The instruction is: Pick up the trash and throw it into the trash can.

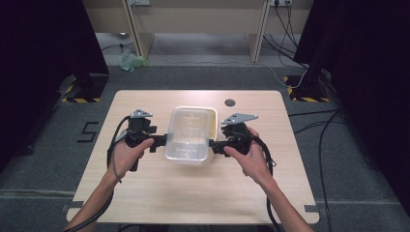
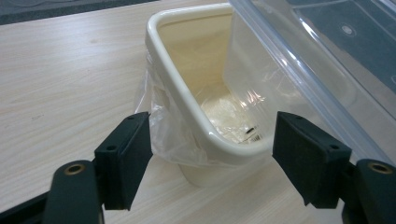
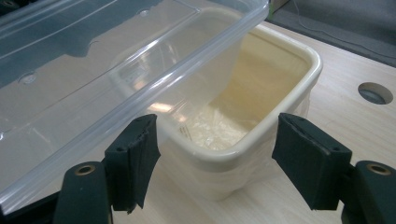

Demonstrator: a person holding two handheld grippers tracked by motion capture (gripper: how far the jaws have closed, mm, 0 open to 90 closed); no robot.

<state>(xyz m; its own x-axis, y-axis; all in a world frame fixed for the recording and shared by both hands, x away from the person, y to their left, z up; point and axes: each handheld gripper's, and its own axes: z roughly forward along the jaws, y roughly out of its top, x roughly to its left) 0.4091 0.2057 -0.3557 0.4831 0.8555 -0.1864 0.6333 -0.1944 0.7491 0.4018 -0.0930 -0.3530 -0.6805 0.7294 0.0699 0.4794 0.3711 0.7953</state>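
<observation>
Cream rectangular plastic tub (image 1: 211, 129) at the centre of the light wooden desk (image 1: 193, 193), lined with thin clear film (bunched outside its rim). A clear plastic container (image 1: 186, 137) tilts into it. Left hand-held gripper (image 1: 157, 143) at 9 o'clock and right hand-held gripper (image 1: 215, 146) at 3 o'clock, both jaws spread wide, gripping nothing.

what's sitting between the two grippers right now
In the high view, a cream tub with a clear plastic container over it lies between the left gripper and right gripper.
</observation>
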